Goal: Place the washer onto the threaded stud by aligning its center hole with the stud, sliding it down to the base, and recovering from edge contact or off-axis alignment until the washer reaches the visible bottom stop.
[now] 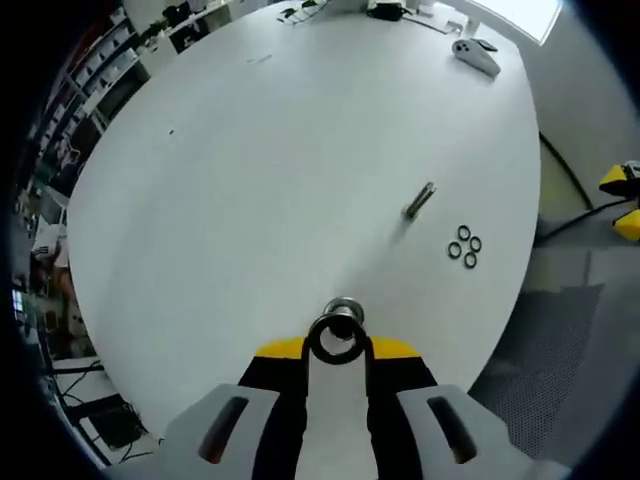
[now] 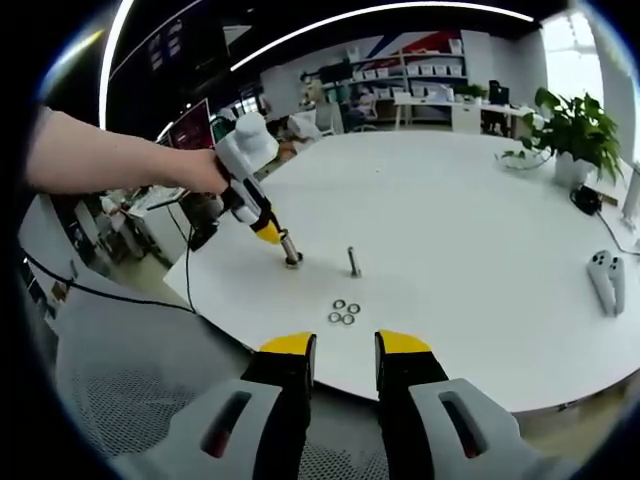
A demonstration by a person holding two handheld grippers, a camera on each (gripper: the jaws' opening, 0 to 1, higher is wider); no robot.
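The left gripper (image 2: 284, 247) is tilting down near the table's near-left edge, jaws pinched together (a bare hand (image 2: 200, 172) is gripping its handle). The right gripper (image 2: 345, 355) is hovering off the near edge, jaws slightly parted.

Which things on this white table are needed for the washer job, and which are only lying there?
For the job:
- the left tool, its jaws closed on a ring-shaped part, seemingly a washer
- threaded stud, standing on the table
- four spare washers
- the right tool, holding nothing

Lying about:
- white controller
- potted plant
- black cables
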